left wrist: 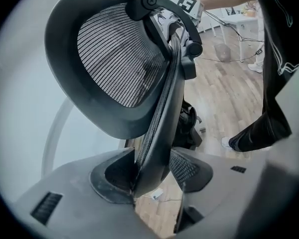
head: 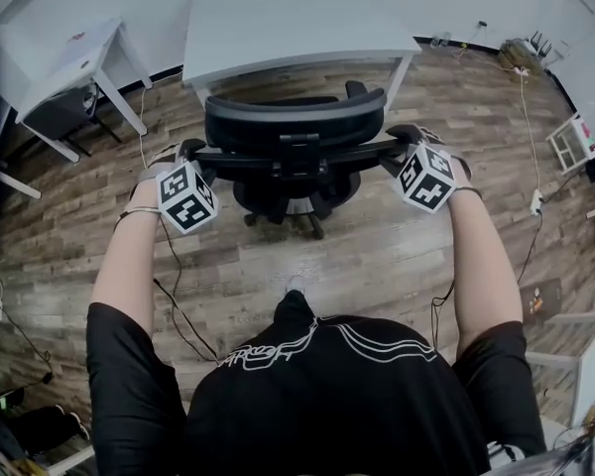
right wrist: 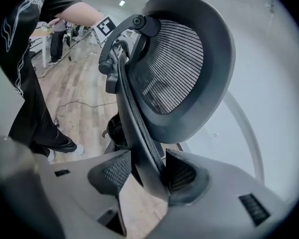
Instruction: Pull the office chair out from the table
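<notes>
Clamping the curved black plastic rim of the mesh office chair (head: 296, 127) from opposite sides are the left gripper (left wrist: 152, 176) and right gripper (right wrist: 144, 176); it is standing on plank floor (head: 377, 256) just before the white table (head: 278, 18).

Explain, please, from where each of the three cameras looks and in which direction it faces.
Head view: on the person's head, facing steeply down at the office chair by the table; both forearms, the left gripper and the right gripper show.
Left gripper view: on the left gripper, looking along its jaws, which are clamped on the backrest; the person's torso shows at the right.
Right gripper view: on the right gripper, with its jaws on the opposite edge; the torso shows at the left.
Shared: both gripper views show the mesh backrest and the other gripper's marker cube.
</notes>
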The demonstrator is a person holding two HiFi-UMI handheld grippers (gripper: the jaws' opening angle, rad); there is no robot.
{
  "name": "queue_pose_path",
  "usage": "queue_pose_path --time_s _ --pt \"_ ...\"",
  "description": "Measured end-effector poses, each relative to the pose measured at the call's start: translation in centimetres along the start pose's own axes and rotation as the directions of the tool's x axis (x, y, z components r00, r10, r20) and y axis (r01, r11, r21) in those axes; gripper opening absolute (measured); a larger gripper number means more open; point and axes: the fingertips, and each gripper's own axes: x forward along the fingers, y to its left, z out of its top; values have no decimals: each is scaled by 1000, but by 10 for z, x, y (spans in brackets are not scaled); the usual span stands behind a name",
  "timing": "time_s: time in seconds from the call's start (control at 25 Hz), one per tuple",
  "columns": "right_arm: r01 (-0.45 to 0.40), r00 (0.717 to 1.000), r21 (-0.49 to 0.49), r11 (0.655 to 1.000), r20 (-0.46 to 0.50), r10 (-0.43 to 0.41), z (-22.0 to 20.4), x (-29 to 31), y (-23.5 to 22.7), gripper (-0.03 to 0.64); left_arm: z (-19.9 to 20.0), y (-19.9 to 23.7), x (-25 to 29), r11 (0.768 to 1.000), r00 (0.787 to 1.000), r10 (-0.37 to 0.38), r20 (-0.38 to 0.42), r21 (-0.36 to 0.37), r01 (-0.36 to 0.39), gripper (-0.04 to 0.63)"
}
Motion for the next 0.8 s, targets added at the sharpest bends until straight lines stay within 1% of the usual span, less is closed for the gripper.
queue_pose_path --time_s 0.08,0.2,0.32,0.52,0.8 --pt "5 1000 3 1000 7 -5 -3 -10 8 235 2 -10 -10 1000 1000 9 0 -8 -9 201" --pt "26 999 0 1000 22 -26 -20 -34 44 235 8 -51 -30 999 999 39 -1 -14 -39 206" --pt "38 999 -8 999 36 -38 -30 -54 69 235 11 -81 -46 999 999 47 -8 -16 -48 207" --pt "36 998 -12 999 52 -36 -37 -79 97 236 12 -112 -69 999 999 45 -18 -6 -45 207" --pt "38 997 -17 999 68 -36 -53 -109 134 236 18 -154 -97 996 996 89 6 -6 -88 207"
